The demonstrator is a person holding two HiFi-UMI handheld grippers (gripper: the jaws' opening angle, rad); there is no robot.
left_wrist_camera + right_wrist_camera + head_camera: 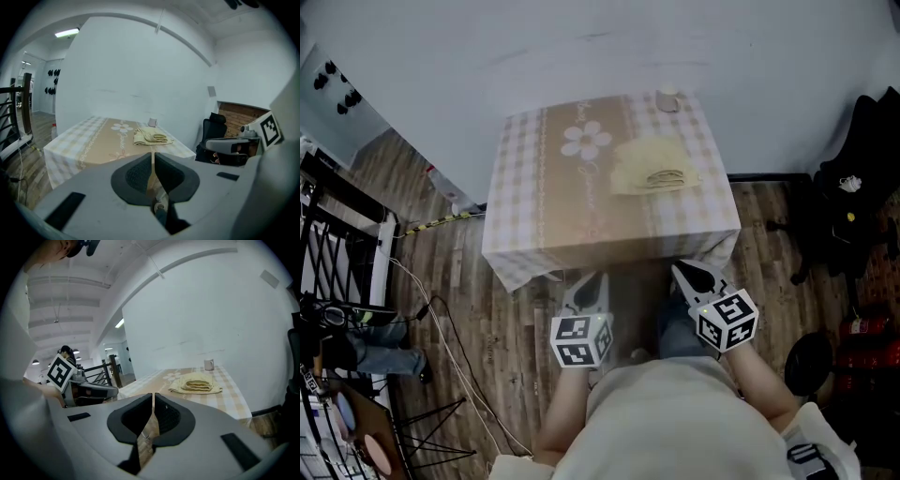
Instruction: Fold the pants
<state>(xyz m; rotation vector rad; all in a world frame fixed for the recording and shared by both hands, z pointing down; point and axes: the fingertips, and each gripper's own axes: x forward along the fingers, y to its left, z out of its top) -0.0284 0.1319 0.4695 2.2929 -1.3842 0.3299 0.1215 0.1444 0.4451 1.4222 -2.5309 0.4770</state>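
The pale yellow pants (pixel 654 166) lie folded into a small stack on the right part of the checked tablecloth (pixel 534 187). They also show in the left gripper view (pixel 151 136) and in the right gripper view (pixel 195 382), well ahead of both sets of jaws. My left gripper (pixel 592 286) hangs off the table's near edge, jaws together with nothing between them. My right gripper (pixel 697 274) is beside it at the near right corner, also shut and empty. Both are drawn back from the pants, close to the person's body.
A small white cup (pixel 667 99) stands at the table's far right corner. A black office chair (pixel 862 187) sits to the right on the wooden floor. Black railings (pixel 337 225), cables and a tripod are at the left. A white wall runs behind the table.
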